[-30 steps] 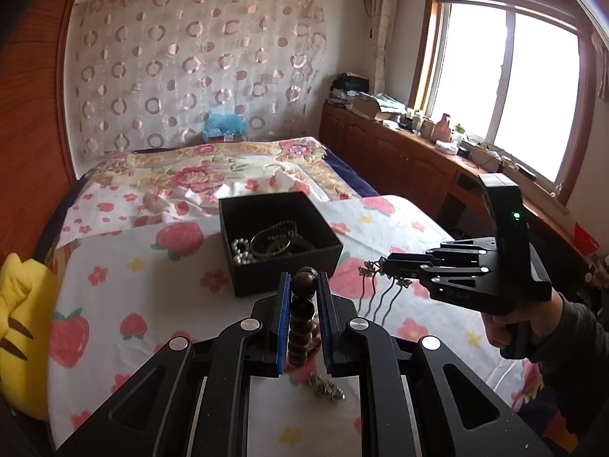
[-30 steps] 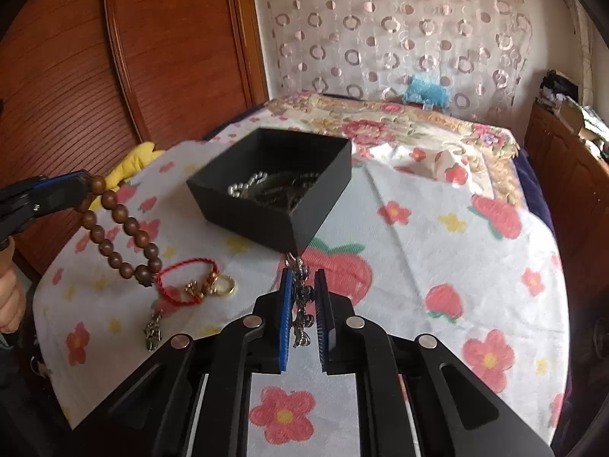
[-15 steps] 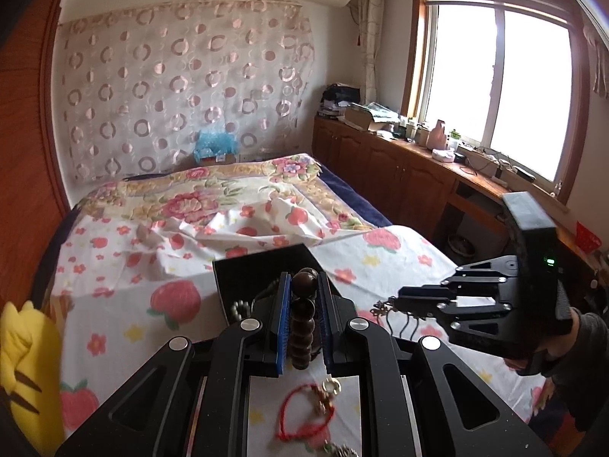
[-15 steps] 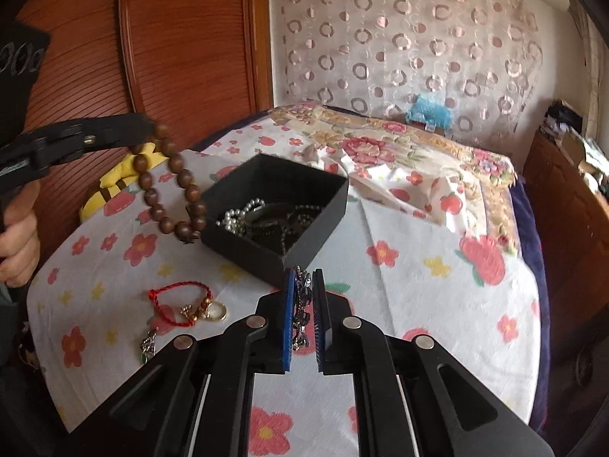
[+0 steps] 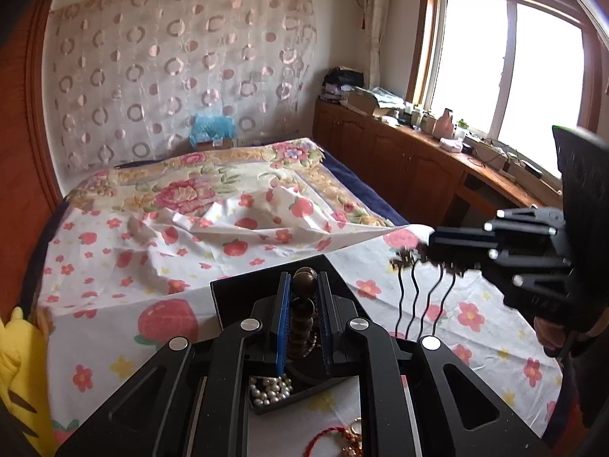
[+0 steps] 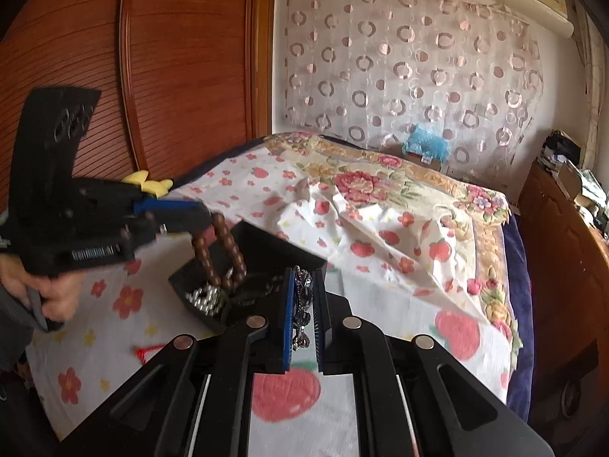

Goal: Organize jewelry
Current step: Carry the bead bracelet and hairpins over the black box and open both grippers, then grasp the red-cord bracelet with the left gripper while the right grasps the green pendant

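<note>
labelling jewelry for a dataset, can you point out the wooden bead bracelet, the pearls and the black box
wooden bead bracelet [image 6: 224,243]: right wrist view, on a bead of the hanging loop.
pearls [image 5: 268,388]: left wrist view, middle of the pearl pile.
black box [image 6: 281,253]: right wrist view, on its far wall.

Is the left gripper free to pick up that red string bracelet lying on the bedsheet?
Probably not yet: the left gripper is shut on the wooden bead bracelet, hanging over the black box; the red string bracelet lies uncovered below.

Glossy brown wooden beads [image 5: 303,306], matt black box [image 6: 266,244], lustrous pearls [image 5: 269,387], printed cotton-like sheet [image 5: 160,306], matt black plastic grippers, polished wood panelling [image 6: 182,76], sheer curtain [image 5: 182,72].
</note>
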The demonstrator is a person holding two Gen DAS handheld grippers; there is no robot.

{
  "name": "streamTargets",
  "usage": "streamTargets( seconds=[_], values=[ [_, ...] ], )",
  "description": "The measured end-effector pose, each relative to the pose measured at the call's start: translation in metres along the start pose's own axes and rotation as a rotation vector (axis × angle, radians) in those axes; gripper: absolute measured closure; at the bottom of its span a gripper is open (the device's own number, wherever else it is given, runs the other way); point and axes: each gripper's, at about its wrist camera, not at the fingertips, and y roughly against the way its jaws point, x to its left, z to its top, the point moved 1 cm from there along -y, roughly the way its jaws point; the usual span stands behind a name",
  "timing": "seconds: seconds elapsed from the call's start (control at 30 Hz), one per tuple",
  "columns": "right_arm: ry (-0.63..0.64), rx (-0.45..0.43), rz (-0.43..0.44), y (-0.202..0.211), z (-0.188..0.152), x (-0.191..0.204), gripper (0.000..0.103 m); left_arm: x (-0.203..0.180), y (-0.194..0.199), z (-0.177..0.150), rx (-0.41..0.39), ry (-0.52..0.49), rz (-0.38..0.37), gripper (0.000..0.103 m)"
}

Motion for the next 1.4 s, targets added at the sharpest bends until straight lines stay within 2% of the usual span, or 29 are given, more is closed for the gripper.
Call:
streamTargets(
  seconds=[0.27,0.33,0.4,0.47,0.93,1.07,1.13,1.4],
  values=[
    [0.005,-0.012,0.025,-0.022,0.016,0.004,0.093,0.009,-0.015,-0.012,0.054,0.013,0.012,0.089],
    [0.008,-0.017,0.025,-0.028,0.018,0.006,0.093,0.013,-0.014,-0.014,0.053,0.023,0.022,0.088],
    [0.007,-0.019,0.026,-0.037,0.021,0.007,0.093,0.017,-0.01,-0.017,0.048,0.033,0.033,0.08],
    [0.001,-0.016,0.028,-0.046,0.022,0.008,0.093,0.019,-0.005,-0.02,0.044,0.035,0.043,0.08],
    [-0.039,0.061,0.079,-0.096,0.001,0.013,0.091,0.032,0.018,-0.063,0.086,0.078,0.063,0.08],
    [-0.043,0.055,0.078,-0.09,-0.002,0.014,0.085,0.03,0.021,-0.075,0.1,0.083,0.058,0.08],
    [-0.043,0.044,0.072,-0.086,-0.003,0.015,0.073,0.028,0.023,-0.081,0.107,0.087,0.057,0.08],
    [-0.058,0.024,0.065,-0.044,-0.027,0.034,0.072,0.021,0.045,-0.101,0.101,0.09,0.078,0.078]
  ],
)
